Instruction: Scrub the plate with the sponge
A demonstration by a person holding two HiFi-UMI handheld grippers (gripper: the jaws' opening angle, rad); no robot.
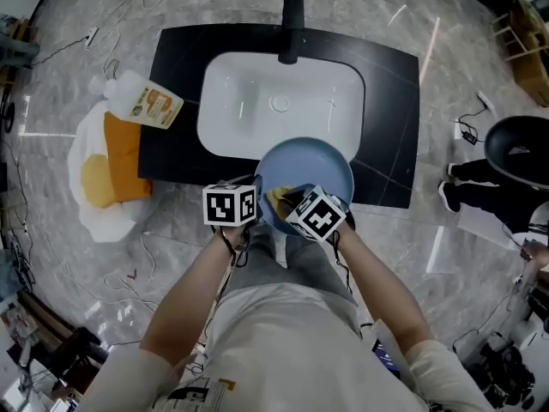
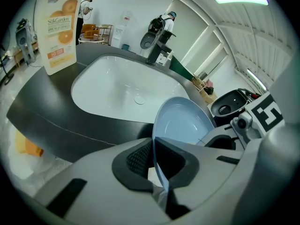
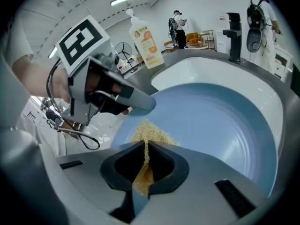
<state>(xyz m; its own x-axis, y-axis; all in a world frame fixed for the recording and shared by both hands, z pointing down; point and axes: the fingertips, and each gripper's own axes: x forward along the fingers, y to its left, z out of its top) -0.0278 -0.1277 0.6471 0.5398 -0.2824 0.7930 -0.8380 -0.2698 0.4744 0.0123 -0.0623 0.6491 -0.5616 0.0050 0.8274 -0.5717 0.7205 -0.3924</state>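
Observation:
A light blue plate (image 1: 313,168) is held over the near edge of the white sink (image 1: 257,101). My left gripper (image 1: 257,209) is shut on the plate's near-left rim (image 2: 157,144), and the plate (image 2: 185,121) stands tilted ahead of the jaws. My right gripper (image 1: 287,202) is shut on a yellow sponge (image 3: 147,135), which lies against the plate's inner face (image 3: 215,121) near its left edge. The sponge (image 1: 279,197) shows as a yellow patch between the two marker cubes.
A black tap (image 1: 292,28) stands at the back of the sink in a black counter (image 1: 180,75). A soap bottle with an orange label (image 1: 146,101) lies at the counter's left, above a yellow and orange cloth (image 1: 116,166). Cables run across the marble floor.

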